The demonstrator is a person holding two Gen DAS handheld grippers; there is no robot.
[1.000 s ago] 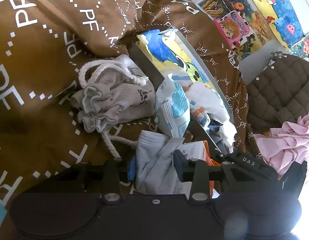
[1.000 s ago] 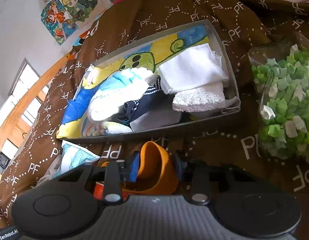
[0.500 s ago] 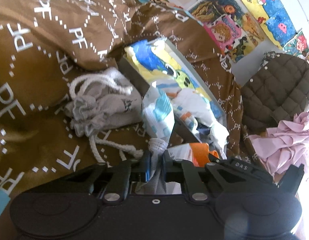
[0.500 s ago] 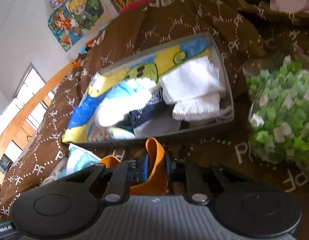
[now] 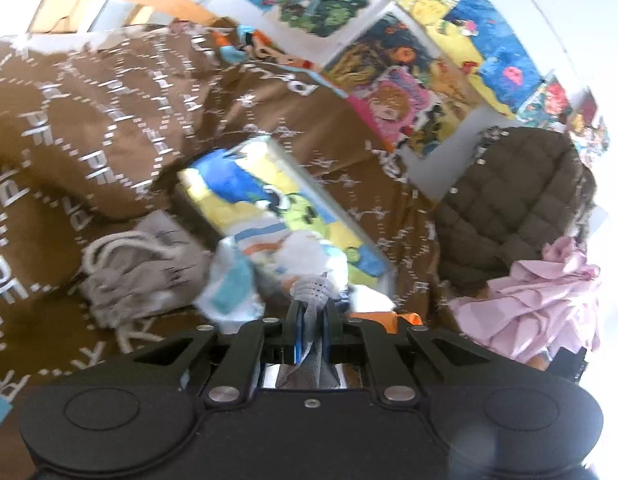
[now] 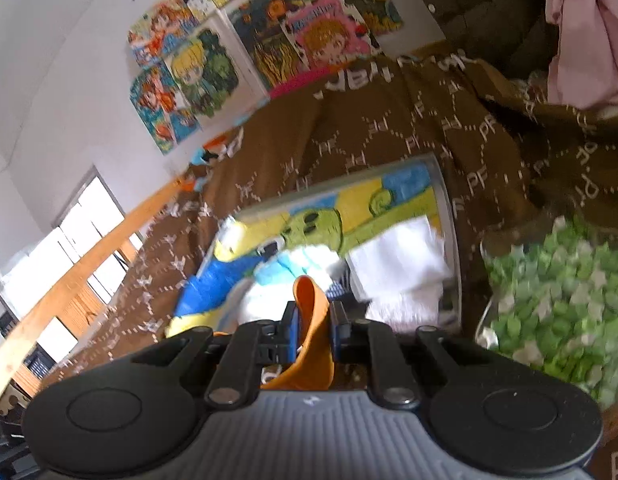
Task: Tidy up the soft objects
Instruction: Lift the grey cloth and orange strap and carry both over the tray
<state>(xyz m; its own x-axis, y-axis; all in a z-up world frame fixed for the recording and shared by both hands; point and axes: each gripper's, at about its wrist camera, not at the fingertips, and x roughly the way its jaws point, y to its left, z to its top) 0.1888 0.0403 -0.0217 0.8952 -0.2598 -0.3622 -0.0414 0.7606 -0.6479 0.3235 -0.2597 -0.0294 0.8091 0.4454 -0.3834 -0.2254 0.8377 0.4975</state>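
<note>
The brown bedspread [image 5: 109, 128] still carries a drawstring pouch [image 5: 141, 268]; the box [image 6: 447, 216] already holds folded cloths; the right gripper [image 6: 312, 330] pinches an orange band [image 6: 313, 320]; the left gripper [image 5: 309, 326] clamps a grey sock [image 5: 311, 292], both unboxed.

White "PF" letters repeat all over the brown bedspread [image 6: 489, 132].

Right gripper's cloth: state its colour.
Orange, plain. The cloth pinched in the right gripper shows best in the right wrist view.
</note>
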